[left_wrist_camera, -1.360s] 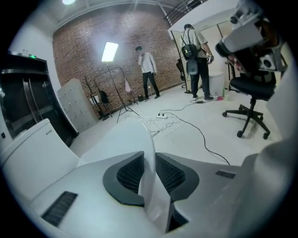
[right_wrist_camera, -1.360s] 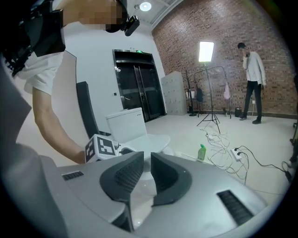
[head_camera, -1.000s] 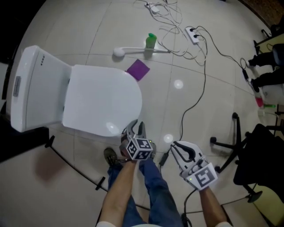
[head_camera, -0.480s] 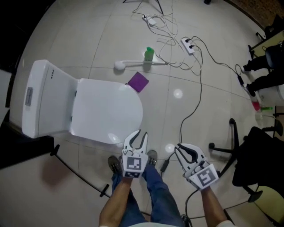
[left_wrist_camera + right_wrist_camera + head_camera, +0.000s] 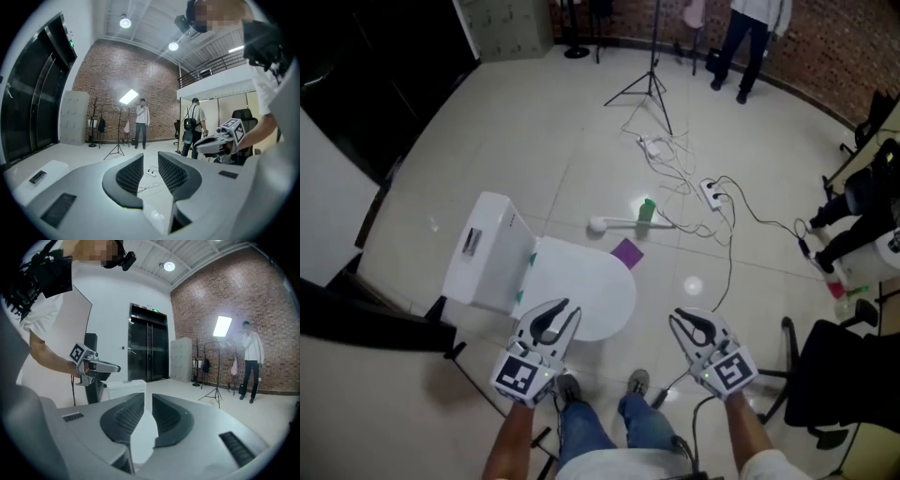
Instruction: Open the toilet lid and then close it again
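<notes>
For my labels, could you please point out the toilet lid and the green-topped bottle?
toilet lid [image 5: 591, 281]: head view, middle of its closed top.
green-topped bottle [image 5: 648, 206]: head view, its green top.

No legible text. The square marker on the left gripper's [image 5: 562, 311] white cube [image 5: 517, 375] is pattern only (small green sign [image 5: 153, 310] above the dark double doors [image 5: 147, 350]: unreadable).
</notes>
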`<control>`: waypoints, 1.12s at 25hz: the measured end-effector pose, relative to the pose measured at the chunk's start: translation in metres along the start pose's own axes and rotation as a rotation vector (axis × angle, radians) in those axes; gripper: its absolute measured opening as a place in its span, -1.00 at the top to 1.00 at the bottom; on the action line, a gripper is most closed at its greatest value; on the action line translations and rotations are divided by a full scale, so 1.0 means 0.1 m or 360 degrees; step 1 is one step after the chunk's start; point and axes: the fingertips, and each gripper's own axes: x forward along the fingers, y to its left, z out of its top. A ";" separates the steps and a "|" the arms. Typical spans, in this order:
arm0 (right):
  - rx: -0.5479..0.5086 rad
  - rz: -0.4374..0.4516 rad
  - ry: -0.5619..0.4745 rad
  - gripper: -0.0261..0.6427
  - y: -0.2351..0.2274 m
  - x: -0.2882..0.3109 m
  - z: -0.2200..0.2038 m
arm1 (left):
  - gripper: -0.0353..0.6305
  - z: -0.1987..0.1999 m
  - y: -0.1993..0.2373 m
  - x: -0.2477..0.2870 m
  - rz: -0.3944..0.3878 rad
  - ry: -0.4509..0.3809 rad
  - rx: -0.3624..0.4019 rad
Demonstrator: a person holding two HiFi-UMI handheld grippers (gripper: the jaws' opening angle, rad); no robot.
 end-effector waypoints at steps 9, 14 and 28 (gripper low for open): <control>-0.0141 0.0221 -0.0151 0.79 0.85 0.12 1.12 | 0.62 0.84 -0.10 -1.17 -0.0052 -0.0102 0.0085; -0.0122 0.0262 -0.0146 0.79 1.14 0.17 1.18 | 0.62 0.84 -0.09 -1.34 -0.0057 -0.0112 0.0106; -0.0154 0.0290 -0.0118 0.79 1.16 0.07 1.12 | 0.64 0.83 -0.18 -1.31 -0.0008 -0.0105 0.0134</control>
